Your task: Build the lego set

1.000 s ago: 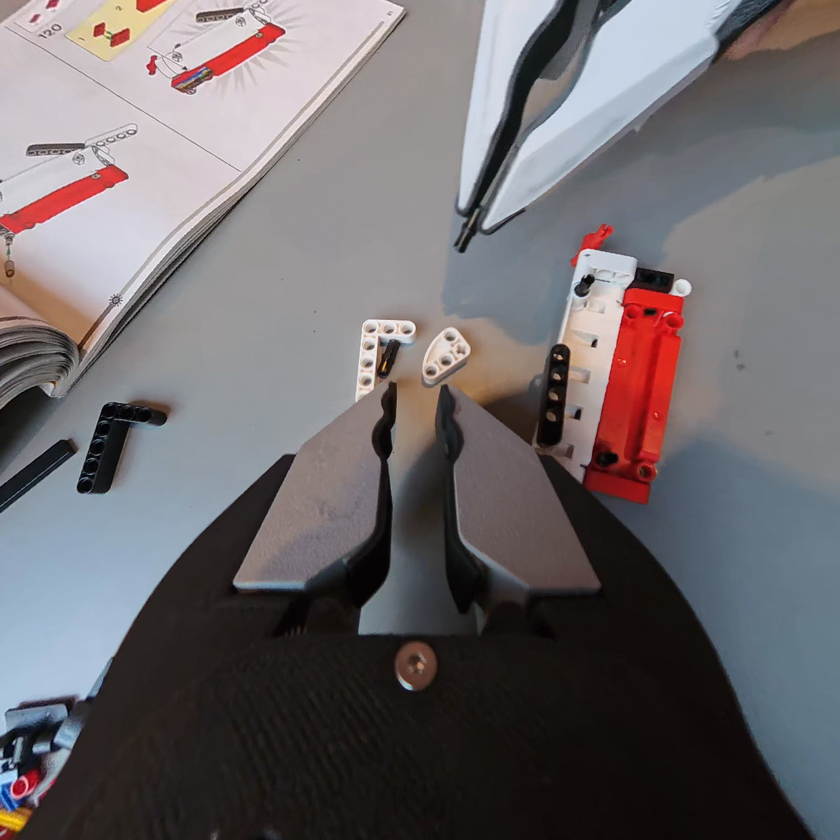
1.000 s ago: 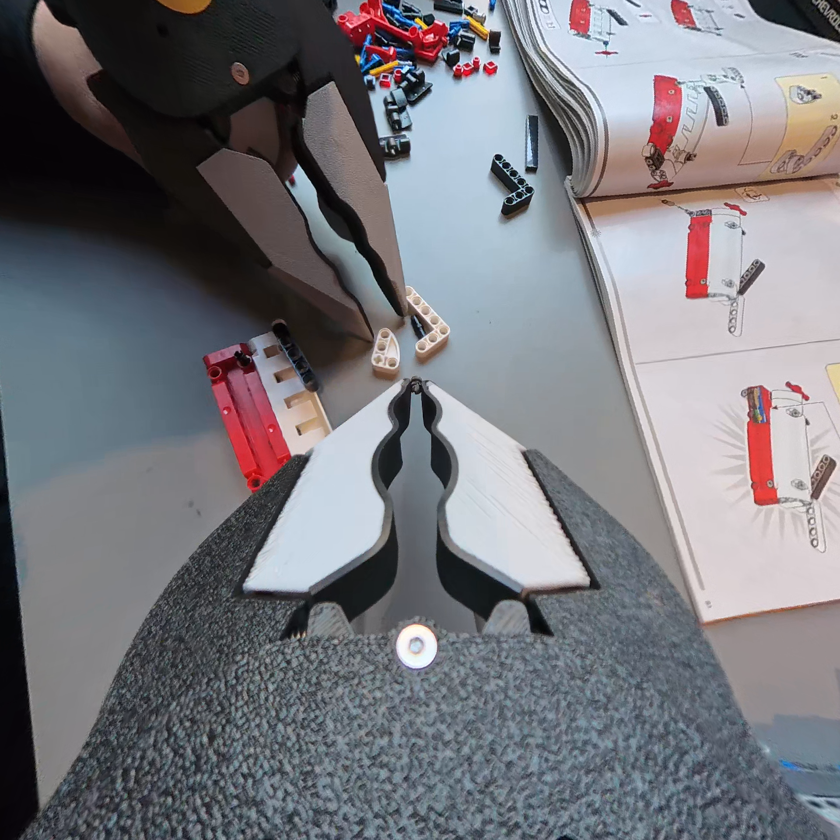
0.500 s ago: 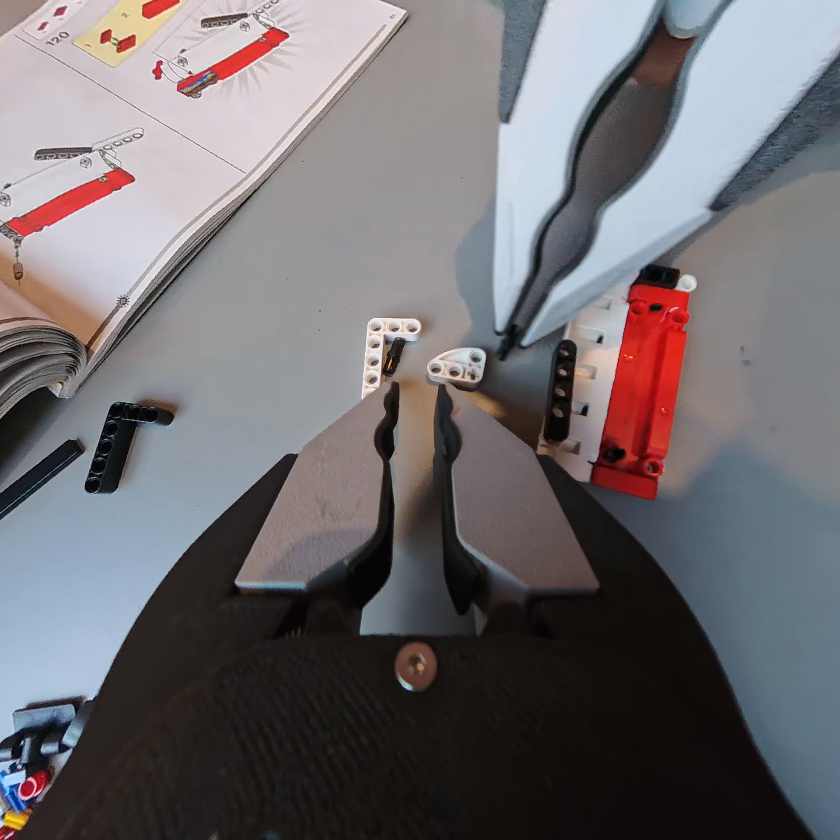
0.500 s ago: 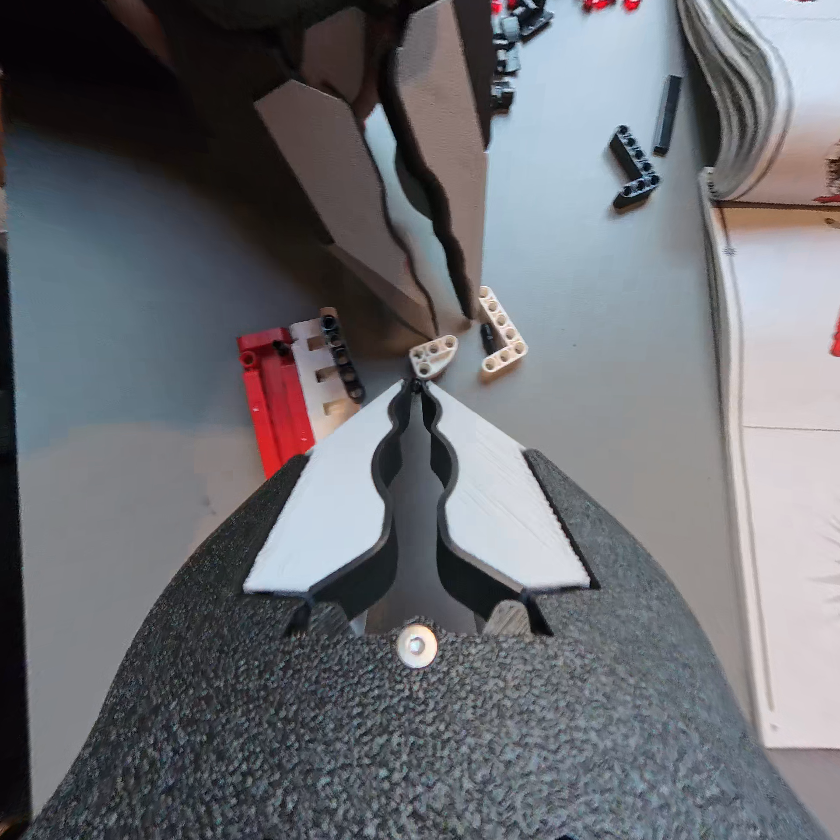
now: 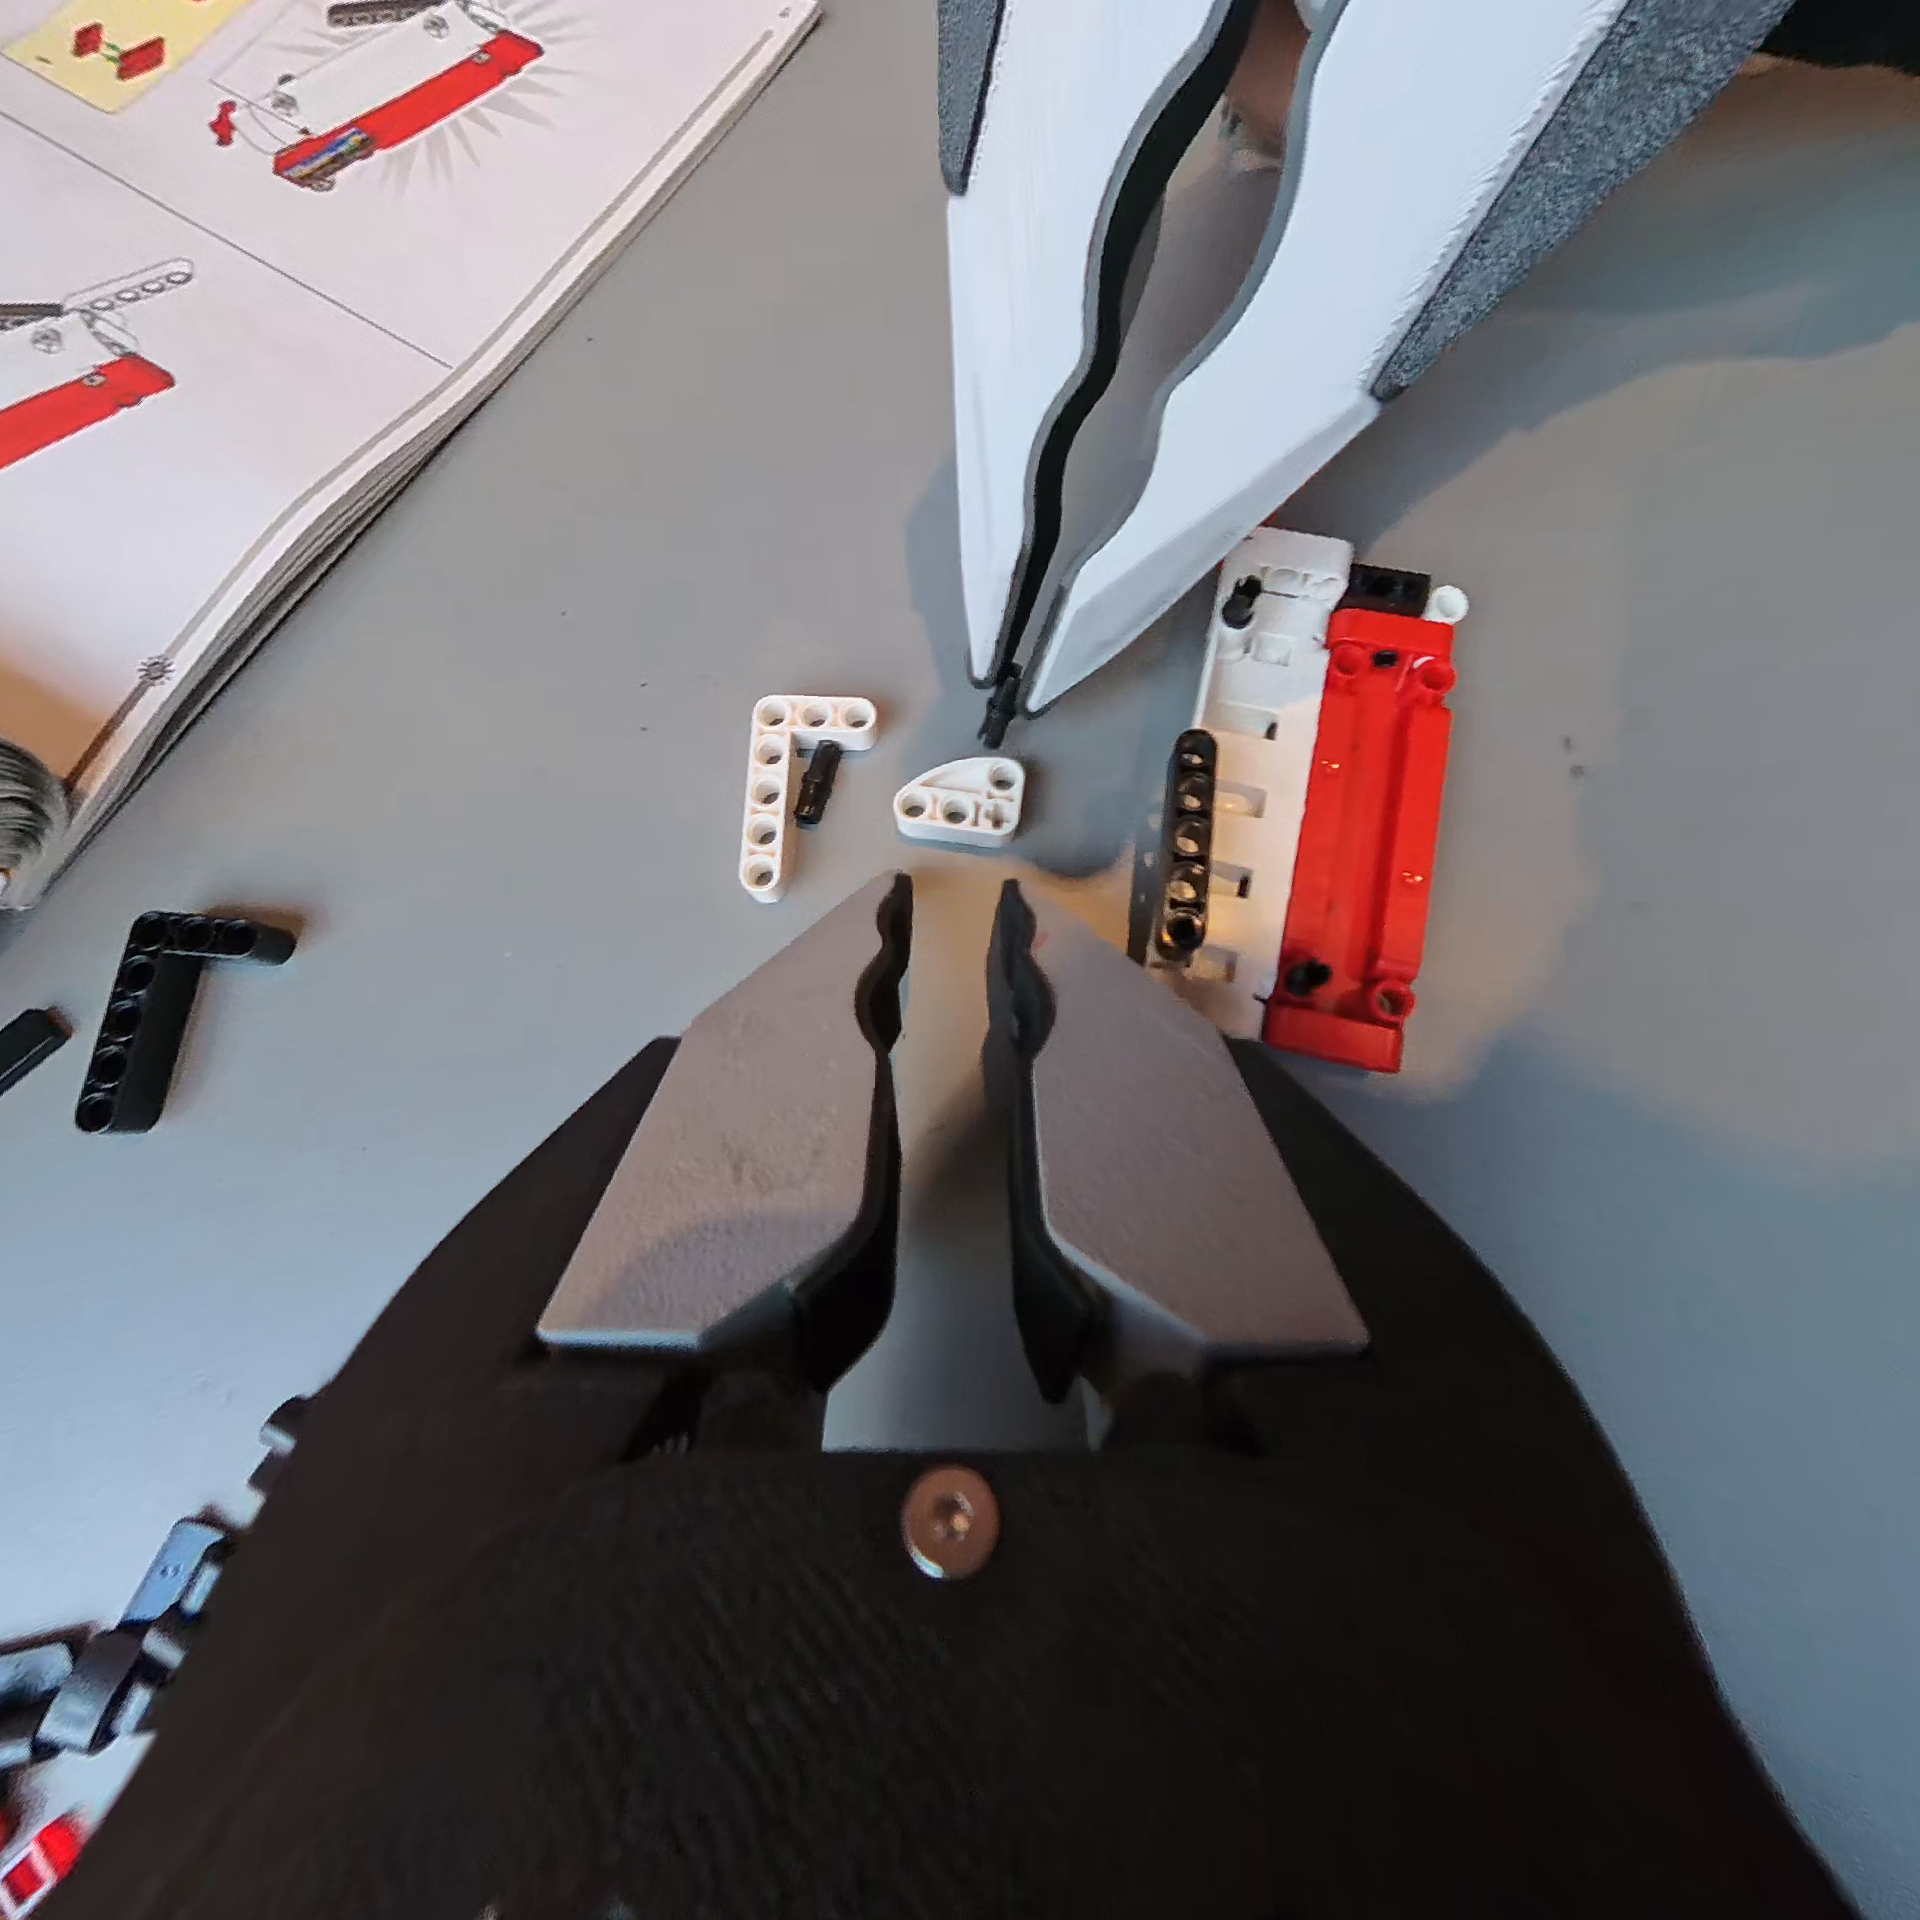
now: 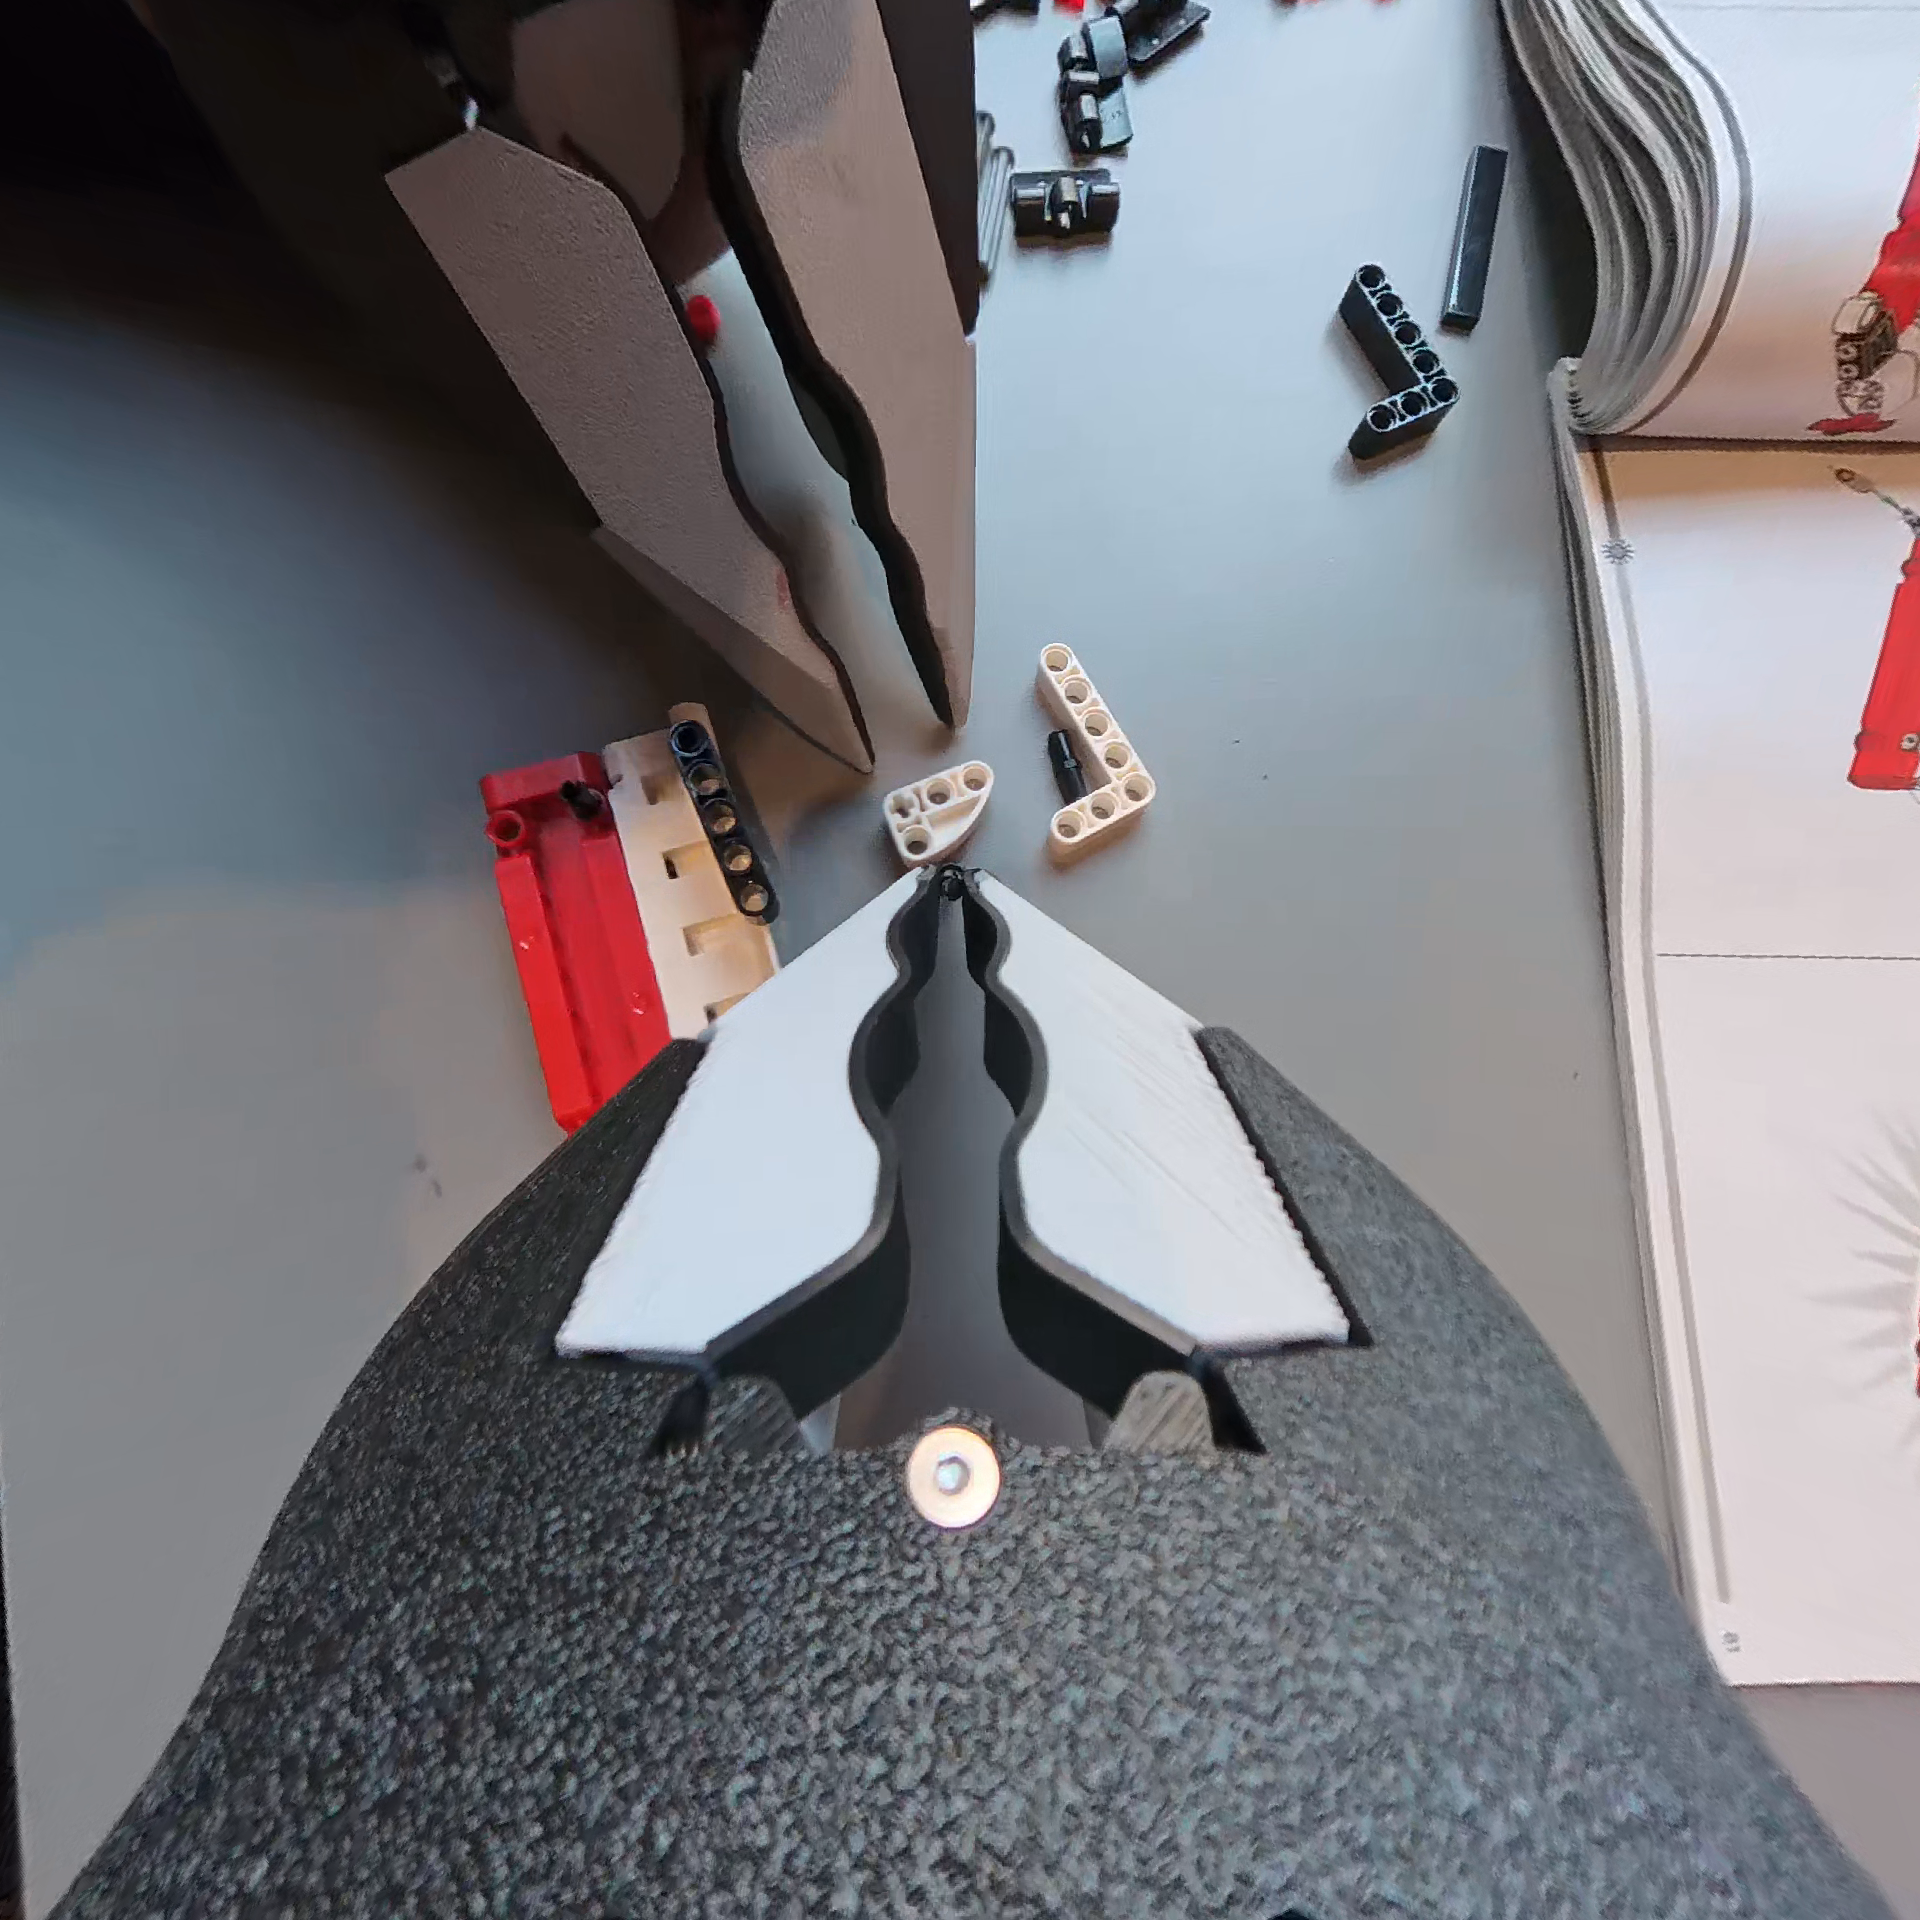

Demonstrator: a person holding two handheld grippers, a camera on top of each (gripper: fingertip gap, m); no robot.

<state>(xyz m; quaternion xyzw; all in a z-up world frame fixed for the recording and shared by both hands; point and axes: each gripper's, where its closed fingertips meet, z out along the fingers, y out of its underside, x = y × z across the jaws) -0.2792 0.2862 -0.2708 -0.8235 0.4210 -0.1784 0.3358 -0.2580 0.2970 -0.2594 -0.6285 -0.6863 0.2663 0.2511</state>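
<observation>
- I had the grey table (image 5: pixel 582 582) under both grippers, with the open instruction booklet (image 5: pixel 260 312) lying at its edge, well apart from the parts I was working on.
- My left gripper (image 5: pixel 951 899) hovered low over the table with its fingers parted and nothing between them, the tips just short of the small white plate.
- My right gripper (image 6: pixel 951 878) came in from the opposite side, its fingertips pinched together on a small black pin (image 5: pixel 997 712), whose end stuck out just above the white plate.
- The red and white panel assembly (image 5: pixel 1340 810) lay flat beside my left gripper's tips, with a black holed beam (image 5: pixel 1190 842) along its white edge.
- A black L-shaped beam (image 5: pixel 156 1013) sat apart, nearer the booklet.
- A white L-shaped beam (image 5: pixel 795 784) lay just beside the plate, a second loose black pin (image 5: pixel 819 781) resting in its angle.
- The small white rounded plate (image 5: pixel 961 800) lay between the two grippers, flat on the table.
</observation>
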